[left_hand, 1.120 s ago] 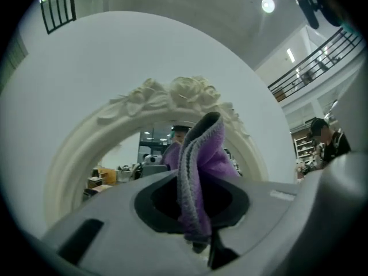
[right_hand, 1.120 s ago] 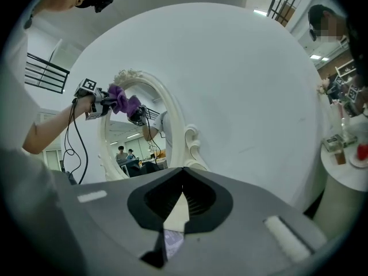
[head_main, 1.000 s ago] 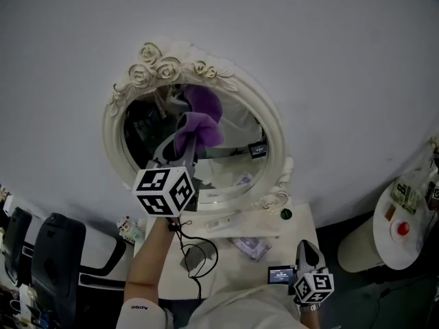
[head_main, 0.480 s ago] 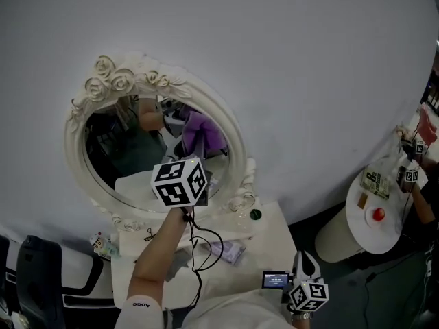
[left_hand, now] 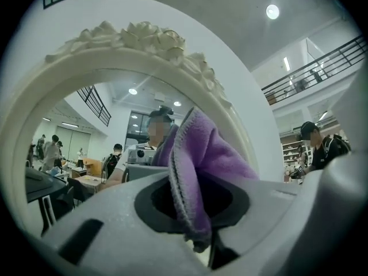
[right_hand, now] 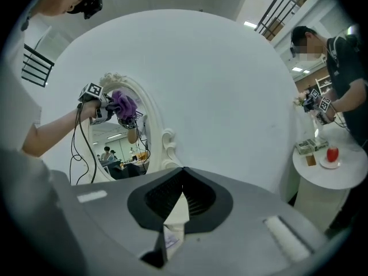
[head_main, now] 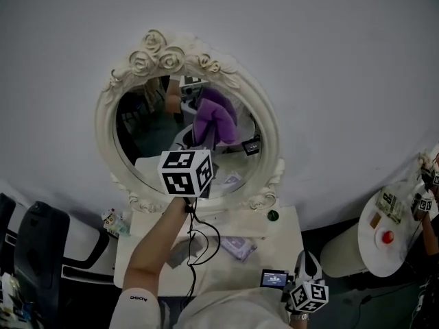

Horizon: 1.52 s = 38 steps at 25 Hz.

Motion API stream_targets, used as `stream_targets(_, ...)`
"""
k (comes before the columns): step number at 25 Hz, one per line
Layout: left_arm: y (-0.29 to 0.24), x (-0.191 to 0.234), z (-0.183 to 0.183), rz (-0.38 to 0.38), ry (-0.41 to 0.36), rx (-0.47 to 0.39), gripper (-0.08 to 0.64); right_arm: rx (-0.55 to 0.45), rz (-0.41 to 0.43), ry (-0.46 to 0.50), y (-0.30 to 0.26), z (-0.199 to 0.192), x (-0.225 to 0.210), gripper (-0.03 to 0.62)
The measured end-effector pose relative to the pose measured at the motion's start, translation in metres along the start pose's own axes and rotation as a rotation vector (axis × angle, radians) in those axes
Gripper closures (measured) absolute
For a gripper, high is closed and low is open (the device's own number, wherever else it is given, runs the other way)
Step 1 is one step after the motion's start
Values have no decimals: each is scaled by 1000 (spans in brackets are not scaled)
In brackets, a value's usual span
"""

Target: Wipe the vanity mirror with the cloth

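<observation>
Clamping purple cloth [left_hand: 202, 154], left gripper [left_hand: 195, 214] is holding it by vanity mirror [head_main: 140, 139], near 2 o'clock rim; open glass lying toward 9 o'clock. Right gripper [right_hand: 181, 195] is hanging at 5 o'clock, jaws together, empty.

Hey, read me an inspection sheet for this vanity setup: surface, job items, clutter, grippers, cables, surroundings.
Surface: white vanity top, partly covered.
Job's things: oval mirror in a rose-topped frame; purple cloth held up before the glass.
Clutter: purple packet, small dark green round item.
Grippers: left gripper fingers shut on the cloth; right gripper shut, empty.
Cables: black cable hangs from the left gripper over the top.
Surroundings: white wall, round side table, black chair.
</observation>
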<state>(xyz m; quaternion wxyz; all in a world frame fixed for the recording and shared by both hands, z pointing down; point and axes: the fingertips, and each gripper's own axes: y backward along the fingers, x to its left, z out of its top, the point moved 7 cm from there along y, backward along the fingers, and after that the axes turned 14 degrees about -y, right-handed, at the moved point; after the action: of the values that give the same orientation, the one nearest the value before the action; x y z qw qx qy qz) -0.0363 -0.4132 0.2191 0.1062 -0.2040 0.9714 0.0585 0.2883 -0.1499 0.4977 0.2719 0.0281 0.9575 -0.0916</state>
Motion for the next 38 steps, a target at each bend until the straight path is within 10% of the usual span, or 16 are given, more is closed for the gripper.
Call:
stream_targets(26, 121, 186, -42, 595, -199, 158, 500, 125, 214, 67, -58, -20, 60, 584)
stream_targets(38, 108, 84, -42, 358, -84, 23, 503, 110, 147, 38, -33, -18, 31, 584)
